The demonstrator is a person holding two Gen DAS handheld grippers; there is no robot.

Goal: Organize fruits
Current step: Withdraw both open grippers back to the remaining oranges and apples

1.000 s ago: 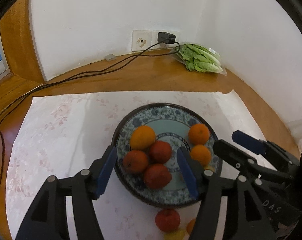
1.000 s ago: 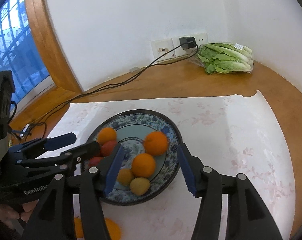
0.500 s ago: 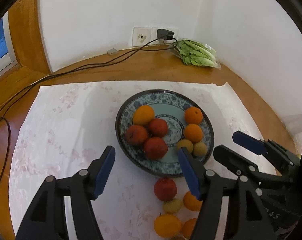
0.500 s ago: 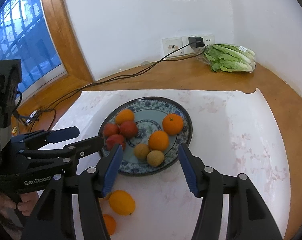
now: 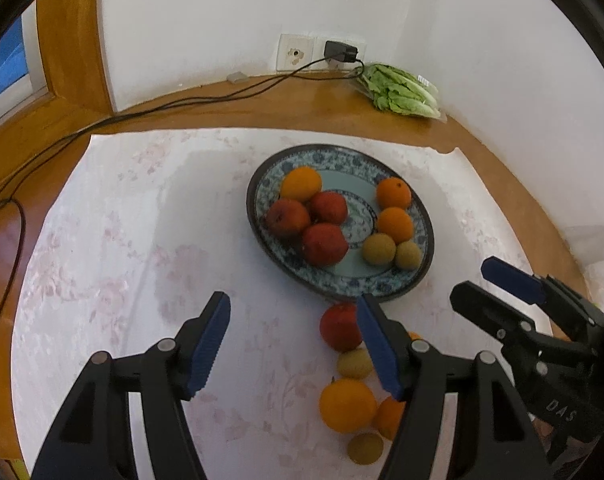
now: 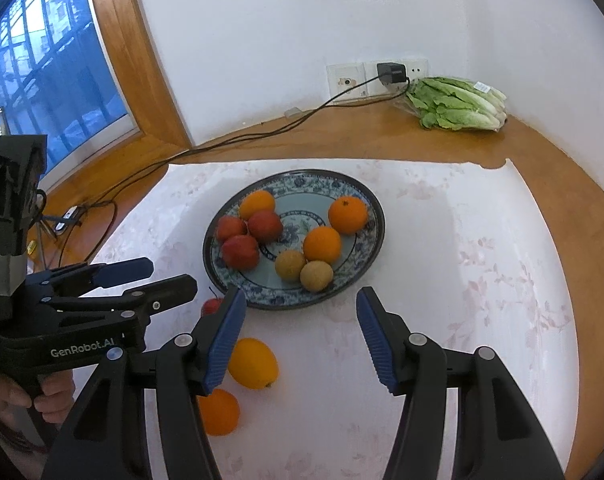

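You are holding both grippers, left (image 5: 293,344) and right (image 6: 299,340), above the desk (image 6: 550,168) with jaws spread and gripping nothing. Eight fruits are sitting on the plate (image 5: 382,286); loose fruits (image 5: 346,404) are lying just beside it.

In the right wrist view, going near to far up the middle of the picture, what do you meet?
Right gripper with open blue-padded fingers → blue-and-white patterned plate of fruit → bare wooden tabletop → white wall sockets.
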